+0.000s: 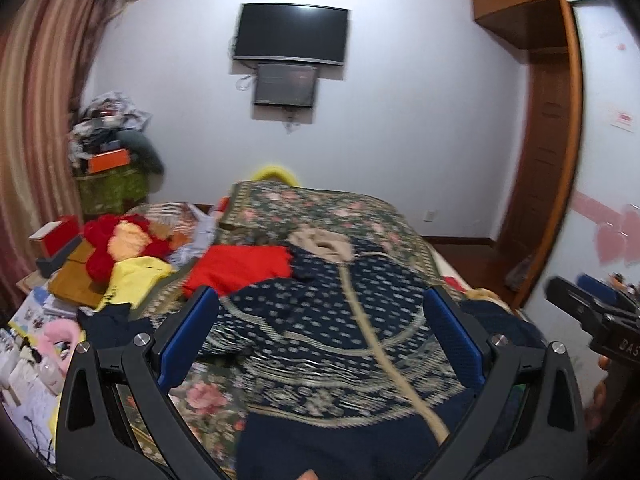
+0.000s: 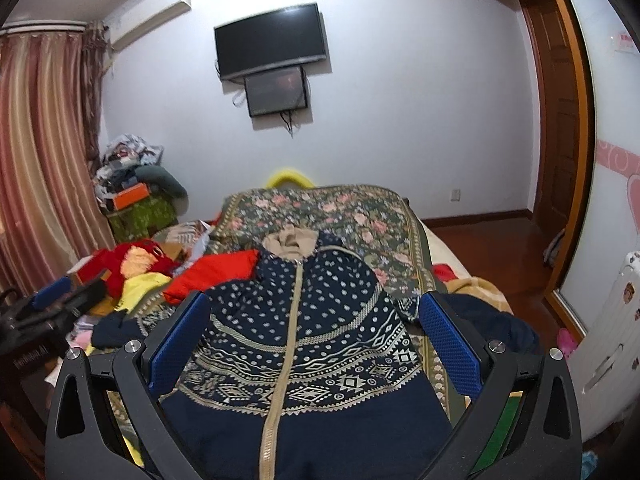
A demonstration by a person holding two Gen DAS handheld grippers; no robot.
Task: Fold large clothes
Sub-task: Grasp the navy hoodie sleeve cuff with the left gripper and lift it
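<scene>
- The left wrist view looks forward between its own spread blue-padded fingers [image 1: 200, 320], from low over the near end of the bed [image 1: 320, 208], toward the wall-mounted TV [image 1: 290, 34].
- The right wrist view faces the same TV [image 2: 270, 42] from just beside it, equally low and close to the bed.
- Both share the patterned navy cardigan [image 2: 296, 320], the floral bedspread, the red cloth left of the cardigan, the curtain and the doorway.
- Each view catches the other gripper at its edge.
</scene>
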